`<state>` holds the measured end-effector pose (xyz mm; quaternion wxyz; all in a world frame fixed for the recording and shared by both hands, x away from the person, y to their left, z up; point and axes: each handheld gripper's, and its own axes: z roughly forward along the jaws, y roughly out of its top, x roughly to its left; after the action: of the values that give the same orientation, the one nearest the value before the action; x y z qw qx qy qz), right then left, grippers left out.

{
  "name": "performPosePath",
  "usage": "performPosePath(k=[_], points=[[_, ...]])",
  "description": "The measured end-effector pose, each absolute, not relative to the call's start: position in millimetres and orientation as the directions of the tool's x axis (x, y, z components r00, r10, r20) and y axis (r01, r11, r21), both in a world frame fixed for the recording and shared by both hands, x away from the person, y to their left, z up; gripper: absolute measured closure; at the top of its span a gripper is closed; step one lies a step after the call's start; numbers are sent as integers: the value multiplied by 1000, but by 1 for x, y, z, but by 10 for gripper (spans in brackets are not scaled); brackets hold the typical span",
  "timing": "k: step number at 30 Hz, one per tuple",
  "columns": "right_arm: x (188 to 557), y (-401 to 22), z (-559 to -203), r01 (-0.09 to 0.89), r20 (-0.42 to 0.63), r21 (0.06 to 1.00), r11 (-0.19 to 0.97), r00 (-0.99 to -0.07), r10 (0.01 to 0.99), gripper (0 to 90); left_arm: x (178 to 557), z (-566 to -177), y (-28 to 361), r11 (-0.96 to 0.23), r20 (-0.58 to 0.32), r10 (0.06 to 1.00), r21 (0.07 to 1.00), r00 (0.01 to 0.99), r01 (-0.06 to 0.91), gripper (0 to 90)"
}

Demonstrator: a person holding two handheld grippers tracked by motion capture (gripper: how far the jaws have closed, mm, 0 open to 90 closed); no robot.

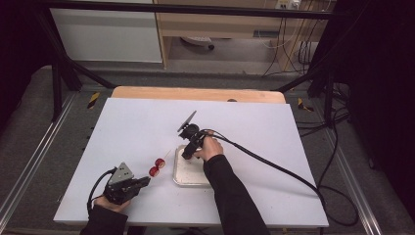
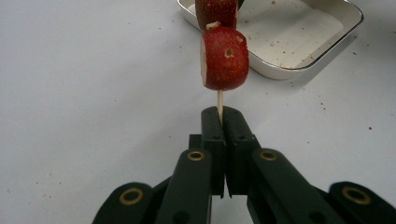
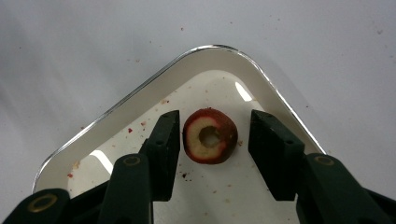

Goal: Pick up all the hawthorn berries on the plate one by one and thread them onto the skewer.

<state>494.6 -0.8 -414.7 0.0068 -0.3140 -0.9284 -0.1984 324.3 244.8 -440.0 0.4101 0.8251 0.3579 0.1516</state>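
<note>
Left gripper view: your left gripper [image 2: 221,122] clamps the skewer [image 2: 220,101], whose far end is cut off beyond two red fruit pieces [image 2: 224,58]. Your right gripper [image 3: 214,135] stands part-open around a cored fruit slice [image 3: 210,136] in the white tray [image 3: 154,89], pads clear. No legible markings. Crumbs litter the table [image 1: 137,127].

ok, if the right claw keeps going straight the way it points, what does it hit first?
Likely the cored red fruit piece, lying between its open jaws on the white tray; the tray floor comes next.
</note>
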Motion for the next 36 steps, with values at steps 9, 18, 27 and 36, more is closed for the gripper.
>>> performPosePath(k=[9,18,27,36], points=[[496,0,-417,587,142,351,729,-803,579,610,324,-440,245,-409,-43,715,784,698,466,881],[492,-2,-409,607,165,364,706,-788,593,617,325,-440,244,-413,-39,713,784,700,464,881],[480,-10,-387,623,167,376,686,-774,611,619,323,-440,241,-416,-36,711,784,703,461,881],[463,-22,-373,629,196,448,636,-763,617,619,322,-440,238,-422,-29,706,785,708,453,880]])
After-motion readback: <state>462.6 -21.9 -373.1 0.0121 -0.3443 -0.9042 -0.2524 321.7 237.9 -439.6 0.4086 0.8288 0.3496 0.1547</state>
